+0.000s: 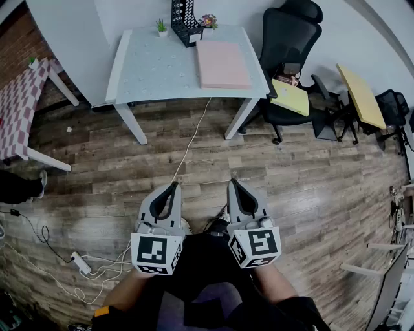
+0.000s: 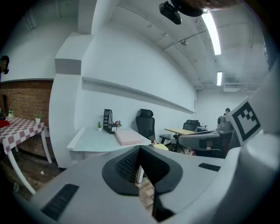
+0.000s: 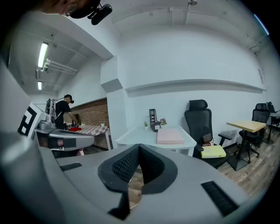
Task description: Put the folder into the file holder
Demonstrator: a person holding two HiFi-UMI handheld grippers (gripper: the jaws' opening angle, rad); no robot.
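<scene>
A pale surface carries the pink folder, lying flat just beside the black file holder, whose white label is too small to read. Well short of it, the left tongs and right tongs are closed and empty.

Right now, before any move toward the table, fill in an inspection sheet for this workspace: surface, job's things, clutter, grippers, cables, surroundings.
Surface: white table, ahead of the grippers and not yet reached.
Job's things: pink folder lies flat on the table's right part; black file holder stands upright at the back edge.
Clutter: small potted plant and flowers on either side of the holder.
Grippers: left gripper and right gripper are both shut, empty and side by side.
Cables: white cable trails from the table toward the grippers; power strip with loose cords at lower left.
Surroundings: black office chair, yellow desk, checked table.
</scene>
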